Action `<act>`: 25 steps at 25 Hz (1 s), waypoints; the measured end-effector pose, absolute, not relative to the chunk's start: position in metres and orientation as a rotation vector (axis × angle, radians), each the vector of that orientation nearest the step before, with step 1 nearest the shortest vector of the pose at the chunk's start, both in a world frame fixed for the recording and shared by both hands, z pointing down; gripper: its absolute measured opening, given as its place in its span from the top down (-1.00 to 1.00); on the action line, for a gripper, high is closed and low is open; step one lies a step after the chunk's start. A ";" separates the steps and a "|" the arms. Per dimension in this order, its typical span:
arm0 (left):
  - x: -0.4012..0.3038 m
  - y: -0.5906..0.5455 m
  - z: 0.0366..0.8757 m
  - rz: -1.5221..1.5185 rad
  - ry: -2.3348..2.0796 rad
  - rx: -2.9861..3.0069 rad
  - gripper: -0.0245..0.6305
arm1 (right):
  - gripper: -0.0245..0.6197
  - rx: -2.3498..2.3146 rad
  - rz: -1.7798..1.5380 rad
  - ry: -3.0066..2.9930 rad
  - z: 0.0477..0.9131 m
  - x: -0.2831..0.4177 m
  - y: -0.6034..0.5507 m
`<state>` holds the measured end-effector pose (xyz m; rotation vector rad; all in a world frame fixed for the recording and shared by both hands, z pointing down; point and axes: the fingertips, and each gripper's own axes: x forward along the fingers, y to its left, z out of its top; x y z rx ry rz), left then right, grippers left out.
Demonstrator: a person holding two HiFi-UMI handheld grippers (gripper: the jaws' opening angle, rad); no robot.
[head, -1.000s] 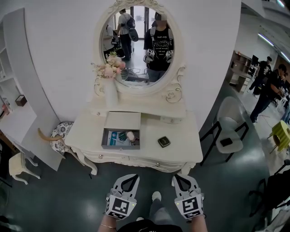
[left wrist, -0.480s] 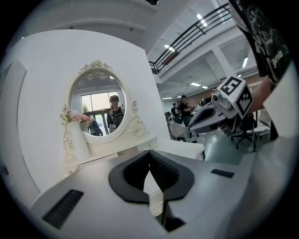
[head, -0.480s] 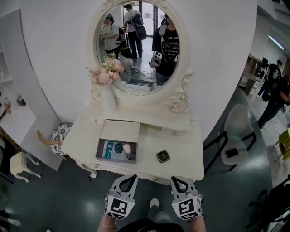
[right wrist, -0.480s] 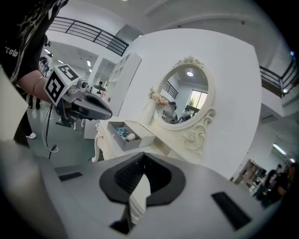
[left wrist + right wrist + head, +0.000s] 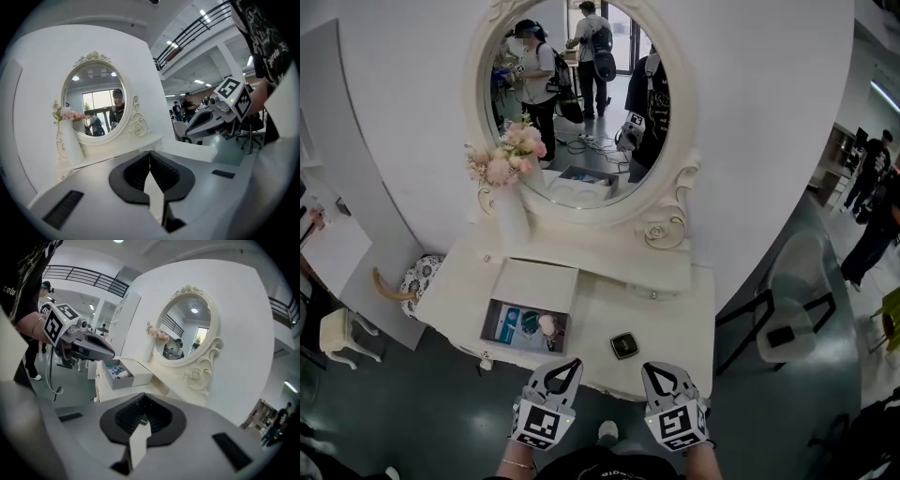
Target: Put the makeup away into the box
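The left gripper (image 5: 567, 366) and the right gripper (image 5: 654, 368) are both squeezed shut with nothing in them, and they hang side by side just off the near edge of the white dressing table (image 5: 675, 314), touching nothing. The box (image 5: 492, 323) sits open on the left part of the table top with its lid tipped back behind it, and a few bits of makeup lie inside. A little dark square makeup case (image 5: 624, 345) lies out on the table to the right of the box, near it but not touching.
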<state>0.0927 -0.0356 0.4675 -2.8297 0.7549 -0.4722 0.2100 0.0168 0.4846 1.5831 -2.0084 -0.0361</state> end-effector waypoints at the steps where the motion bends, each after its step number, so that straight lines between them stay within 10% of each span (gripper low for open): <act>1: 0.097 -0.038 0.467 -0.468 0.761 -2.837 0.88 | 0.90 1.570 -0.033 -2.016 0.487 0.213 0.014; 16: 0.108 -0.061 0.482 -0.552 0.831 -2.811 0.88 | 0.87 1.503 0.083 -2.065 0.509 0.218 -0.020; 25: 0.105 -0.081 0.483 -0.572 0.770 -2.841 0.88 | 0.25 1.462 0.212 -2.064 0.523 0.206 -0.035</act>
